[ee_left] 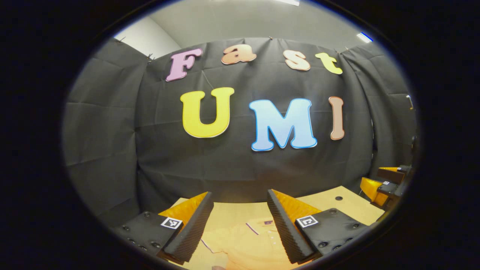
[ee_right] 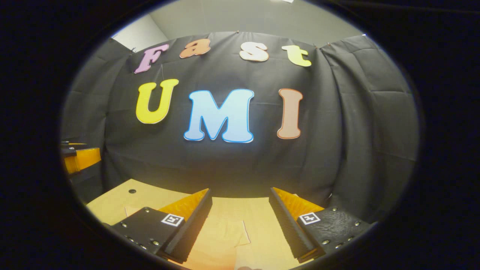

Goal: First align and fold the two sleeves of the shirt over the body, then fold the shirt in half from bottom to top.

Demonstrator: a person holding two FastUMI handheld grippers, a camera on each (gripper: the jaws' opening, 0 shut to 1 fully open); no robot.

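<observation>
Tabletop: a pale wooden tabletop (ee_left: 348, 204) at the foot of both views, running back to the booth's black cloth wall; a small dark hole sits in it toward the right in the left gripper view and toward the left in the right gripper view.
Left gripper: the left gripper (ee_left: 240, 228) hangs above the tabletop with its two fingers spread wide apart, nothing between them.
Shirt: the shirt (ee_left: 247, 243), pale yellow-orange with thin dark trim, lies flat on the tabletop under the left gripper; its collar and a button placket show in the gap between the fingers.
Right gripper: the right gripper (ee_right: 240, 228) also hangs above the tabletop, fingers spread wide and holding nothing.
Sleeve: a short sleeve (ee_right: 228, 232) of the shirt lies flat below the right gripper, its trimmed cuff edge visible between the fingers.
Other gripper in sight: the right gripper appears at the right edge of the left gripper view, and the left gripper at the left edge of the right gripper view, both well apart from the near fingers.
Wall: black cloth wall (ee_left: 232, 165) behind the tabletop, a pale ceiling above it.
</observation>
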